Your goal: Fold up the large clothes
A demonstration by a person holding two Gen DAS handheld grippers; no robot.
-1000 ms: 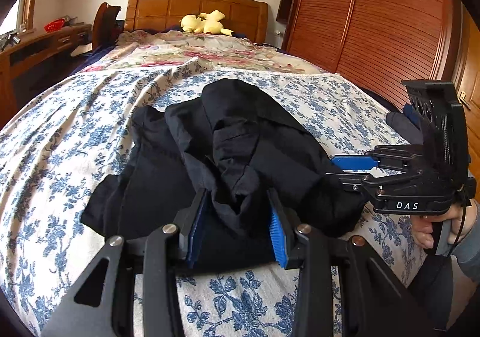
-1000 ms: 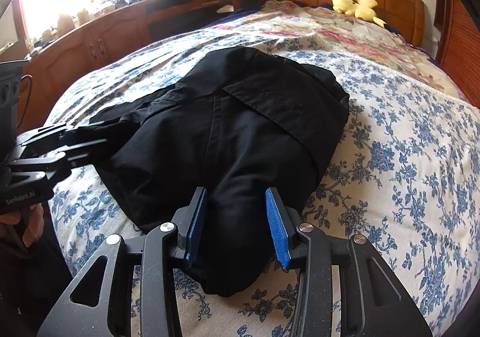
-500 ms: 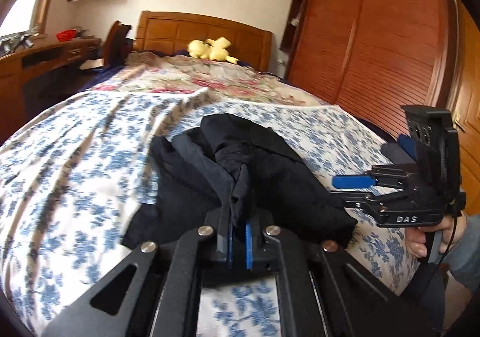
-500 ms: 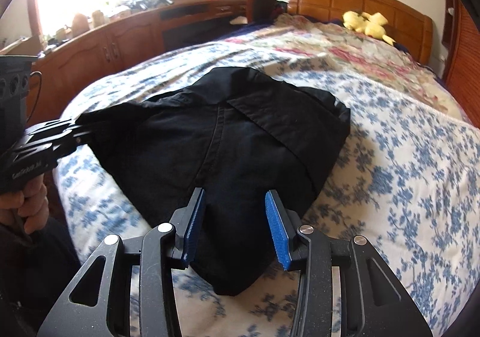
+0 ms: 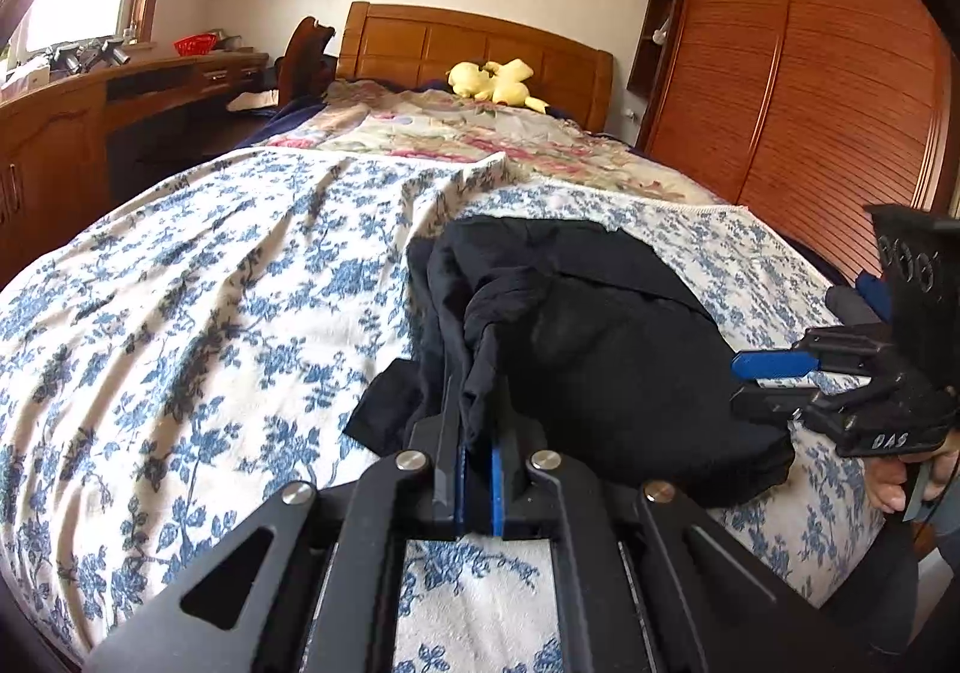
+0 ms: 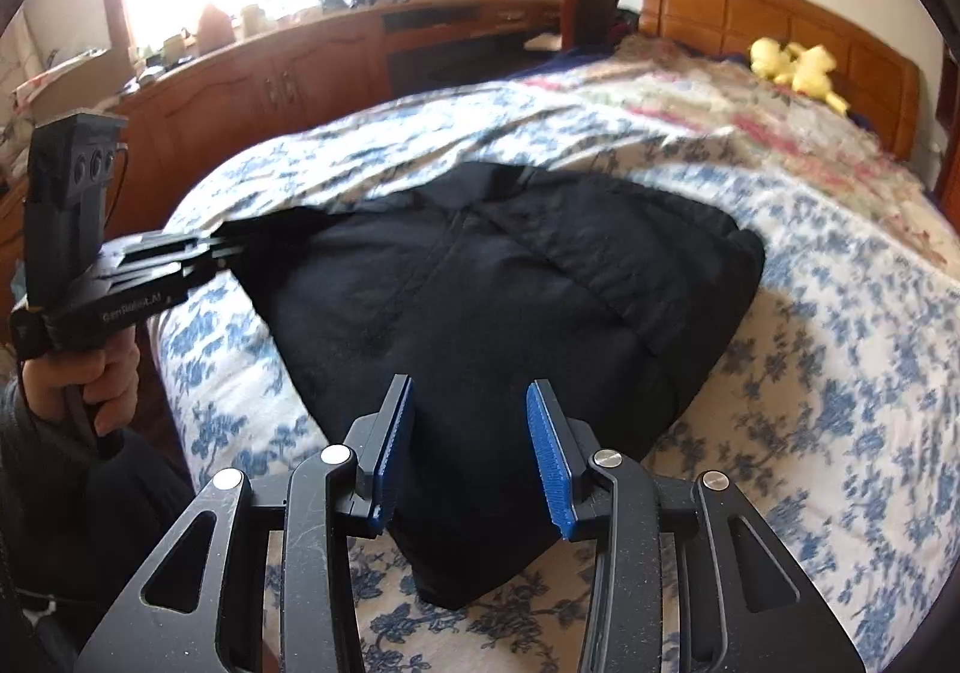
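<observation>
Black garment (image 6: 510, 301), soft and matte, lies bunched at centre frame on the blue-flowered bedspread (image 5: 180, 313). I've got my left gripper (image 5: 477, 469) clamped tight on a rumpled fold of it; a second ago those jaws stood apart around the cloth. My right gripper (image 6: 471, 451) holds its ribbed blue pads (image 6: 549, 457) apart over the near hem, pressing nothing that I can see. Right view is motion-blurred, and the garment's far edge stays hidden behind its own folds.
</observation>
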